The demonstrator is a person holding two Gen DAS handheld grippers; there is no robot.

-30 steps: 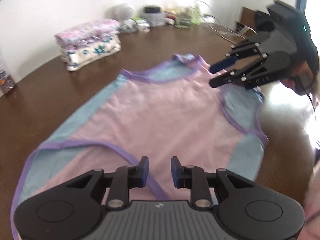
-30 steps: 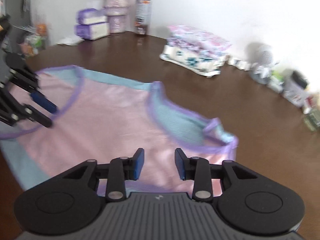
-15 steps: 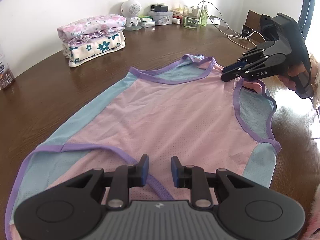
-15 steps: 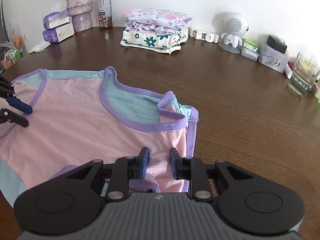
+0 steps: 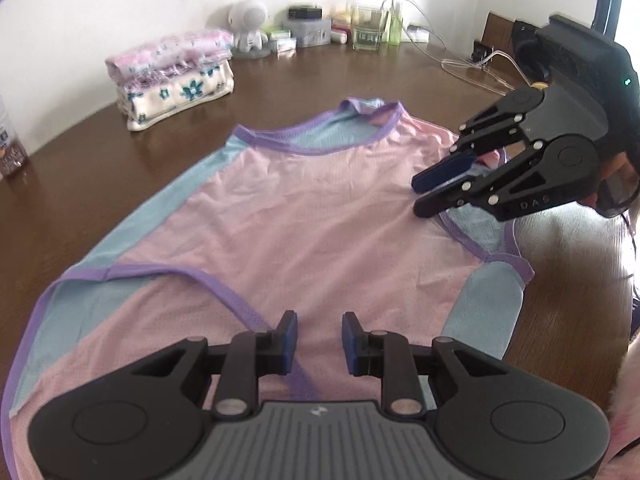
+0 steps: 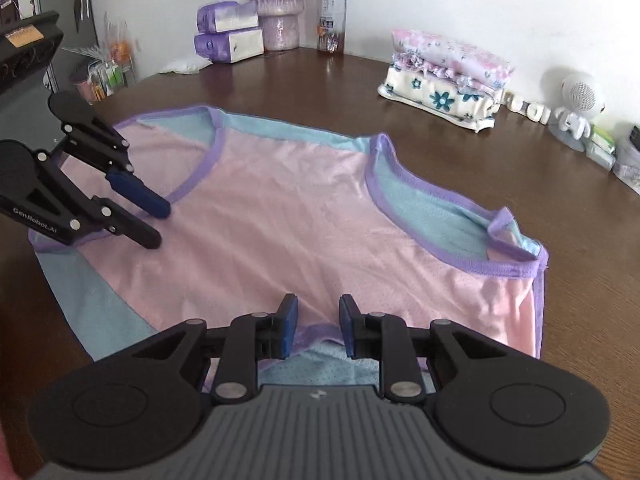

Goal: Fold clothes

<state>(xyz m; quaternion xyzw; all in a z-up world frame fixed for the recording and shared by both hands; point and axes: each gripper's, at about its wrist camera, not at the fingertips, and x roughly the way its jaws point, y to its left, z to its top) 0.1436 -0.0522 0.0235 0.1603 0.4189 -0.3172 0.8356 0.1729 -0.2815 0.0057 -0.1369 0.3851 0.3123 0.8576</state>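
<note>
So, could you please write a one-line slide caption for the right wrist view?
Two open hand-held grippers, right and left, over a pink sleeveless top lying flat on a brown table.

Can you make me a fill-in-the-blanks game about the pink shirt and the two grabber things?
1. The middle of the shirt is the colour ____.
2. The trim around its armholes is ____.
3. The left gripper and right gripper both have their jaws ____.
4. The pile of folded clothes has a pattern of ____.

Missing words: pink; purple; open; flowers
</note>
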